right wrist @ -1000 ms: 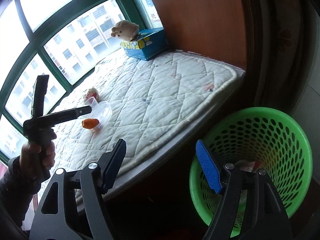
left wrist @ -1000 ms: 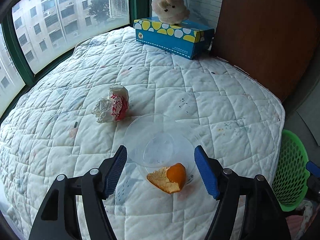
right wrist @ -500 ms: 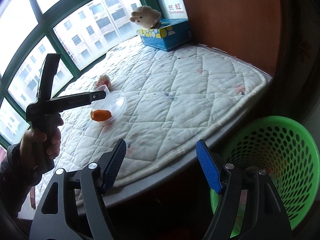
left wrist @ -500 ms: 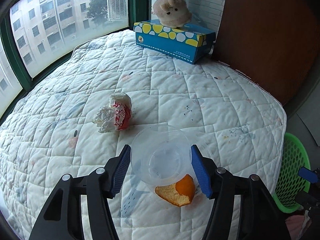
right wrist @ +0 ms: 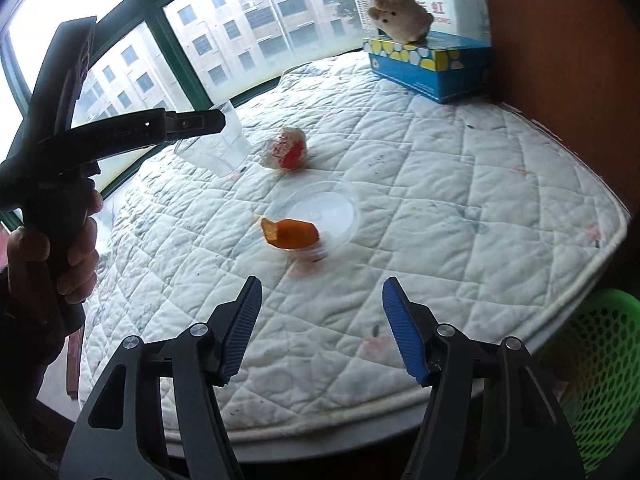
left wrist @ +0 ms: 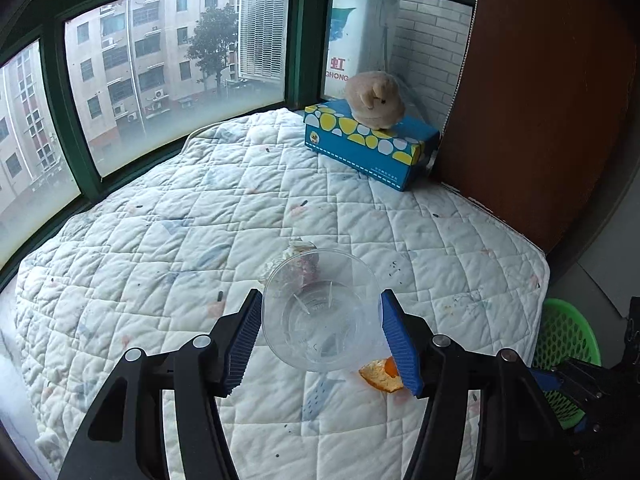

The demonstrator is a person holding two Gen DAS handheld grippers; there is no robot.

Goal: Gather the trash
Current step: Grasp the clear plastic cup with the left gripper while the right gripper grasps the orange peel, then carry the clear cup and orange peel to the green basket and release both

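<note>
My left gripper [left wrist: 322, 340] is shut on a clear plastic cup [left wrist: 320, 312] and holds it above the quilted mattress [left wrist: 200, 240]; the cup also shows in the right wrist view [right wrist: 216, 152]. An orange peel [right wrist: 292, 234] lies beside a clear plastic lid [right wrist: 324, 212] on the mattress; the peel also shows in the left wrist view [left wrist: 382, 374]. A crumpled red-and-white wrapper [right wrist: 286, 150] lies farther back, partly hidden behind the cup in the left wrist view. My right gripper [right wrist: 322, 328] is open and empty, near the mattress front edge. The green basket [right wrist: 600, 376] stands at lower right.
A blue tissue box [left wrist: 368, 144] with a plush toy [left wrist: 374, 100] on it stands at the far corner by the brown wall [left wrist: 552, 80]. Green-framed windows [left wrist: 72, 120] run along the left. The basket shows at the mattress's right side [left wrist: 564, 340].
My left gripper closed on the clear cup and lifted it off the mattress. My right gripper moved from over the green basket toward the mattress, facing the peel and lid.
</note>
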